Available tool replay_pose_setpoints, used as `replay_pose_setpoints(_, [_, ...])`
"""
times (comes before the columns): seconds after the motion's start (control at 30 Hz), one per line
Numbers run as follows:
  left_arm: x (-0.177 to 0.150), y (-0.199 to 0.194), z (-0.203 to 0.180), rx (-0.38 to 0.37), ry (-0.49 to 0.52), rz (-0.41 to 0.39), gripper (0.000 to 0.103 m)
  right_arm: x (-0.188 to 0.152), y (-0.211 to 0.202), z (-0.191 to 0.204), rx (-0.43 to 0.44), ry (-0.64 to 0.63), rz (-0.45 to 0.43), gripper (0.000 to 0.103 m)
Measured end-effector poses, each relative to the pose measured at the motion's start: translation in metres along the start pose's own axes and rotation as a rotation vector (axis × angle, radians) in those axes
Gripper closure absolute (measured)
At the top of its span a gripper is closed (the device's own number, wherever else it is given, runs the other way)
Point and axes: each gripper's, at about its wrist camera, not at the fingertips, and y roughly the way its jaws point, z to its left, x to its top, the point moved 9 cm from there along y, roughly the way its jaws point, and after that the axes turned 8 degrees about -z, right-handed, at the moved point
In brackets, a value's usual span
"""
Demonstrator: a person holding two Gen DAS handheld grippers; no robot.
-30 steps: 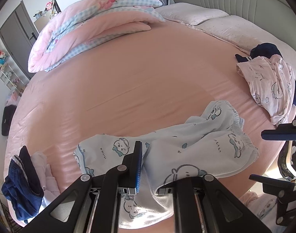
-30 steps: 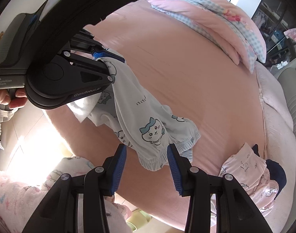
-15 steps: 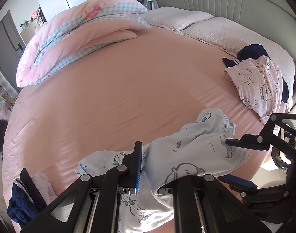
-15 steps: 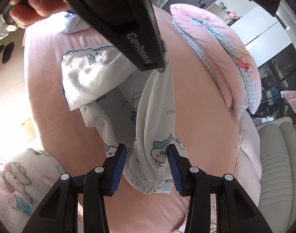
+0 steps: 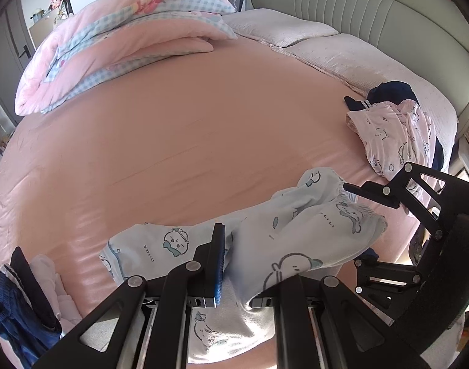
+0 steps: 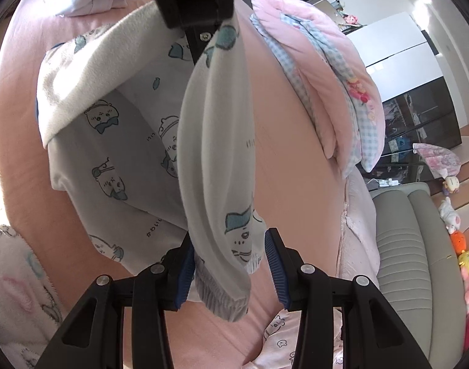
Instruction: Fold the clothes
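counted on the bed (image 5: 188, 141): one pale blue printed pyjama piece (image 5: 299, 233), one pink printed garment (image 5: 388, 135), two pillows (image 5: 277, 26), one folded pink quilt (image 5: 117, 49), one dark blue garment (image 5: 391, 90) behind the pink one, one dark blue bundle (image 5: 16, 316), two grippers (image 5: 233, 264).

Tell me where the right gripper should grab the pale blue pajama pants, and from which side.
Grip the gathered cuff at the end of the pale blue pajama pants. It already hangs between the right gripper fingers, which stand open. Come straight on from the cuff end, since the left gripper holds the other end pinched up.
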Motion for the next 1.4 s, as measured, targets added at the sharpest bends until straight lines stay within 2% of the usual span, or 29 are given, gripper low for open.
replay_pose_setpoints(0.1, [-0.002, -0.001, 0.001, 0.001, 0.0, 0.003, 0.094, -0.006, 0.001, -0.001, 0.035, 0.058, 0.03, 0.062])
replay_pose_setpoints(0.13, [-0.003, -0.001, 0.002, 0.007, 0.004, 0.005, 0.094, -0.007, 0.001, -0.003, 0.04, 0.074, 0.031, 0.067])
replay_pose_setpoints(0.17, [-0.005, -0.001, 0.002, 0.016, 0.013, 0.007, 0.094, -0.008, 0.001, -0.005, 0.044, 0.089, 0.031, 0.084])
replay_pose_setpoints(0.2, [-0.006, 0.0, 0.003, 0.024, 0.024, 0.011, 0.094, -0.009, 0.001, -0.008, 0.042, 0.105, 0.043, 0.092])
replay_pose_setpoints(0.23, [-0.008, 0.0, 0.003, 0.033, 0.035, 0.016, 0.094, -0.009, 0.001, -0.012, 0.039, 0.123, 0.051, 0.093])
replay_pose_setpoints(0.3, [-0.013, 0.001, 0.004, 0.046, 0.056, 0.029, 0.094, -0.008, -0.001, -0.021, 0.028, 0.165, 0.045, 0.093])
replay_pose_setpoints(0.37, [-0.019, 0.003, 0.002, 0.027, 0.053, 0.056, 0.094, -0.007, -0.002, -0.033, 0.027, 0.216, 0.051, 0.093])
replay_pose_setpoints(0.47, [-0.027, 0.004, -0.001, -0.02, 0.014, 0.087, 0.093, -0.007, -0.004, -0.051, 0.031, 0.3, 0.055, 0.093])
replay_pose_setpoints(0.63, [-0.038, 0.008, -0.003, -0.064, -0.052, 0.134, 0.088, -0.001, -0.005, -0.069, 0.014, 0.336, 0.045, 0.094])
replay_pose_setpoints(0.73, [-0.044, 0.011, 0.002, -0.052, -0.086, 0.15, 0.074, 0.003, -0.006, -0.074, 0.021, 0.353, 0.041, 0.094])
replay_pose_setpoints(0.8, [-0.048, 0.011, 0.004, -0.055, -0.112, 0.152, 0.05, 0.006, -0.005, -0.078, 0.024, 0.364, 0.039, 0.094])
replay_pose_setpoints(0.87, [-0.051, 0.009, 0.005, -0.065, -0.139, 0.148, 0.038, 0.008, -0.005, -0.081, 0.021, 0.37, 0.035, 0.094])
replay_pose_setpoints(1.1, [-0.06, 0.008, 0.0, -0.085, -0.2, 0.14, 0.036, 0.017, -0.007, -0.092, 0.044, 0.437, 0.043, 0.094])
replay_pose_setpoints(1.23, [-0.059, 0.015, -0.005, -0.004, -0.218, 0.118, 0.036, 0.025, -0.008, -0.096, 0.059, 0.45, 0.046, 0.093])
replay_pose_setpoints(1.4, [-0.055, 0.024, -0.016, 0.042, -0.278, 0.075, 0.036, 0.038, -0.014, -0.106, 0.092, 0.492, 0.029, 0.094])
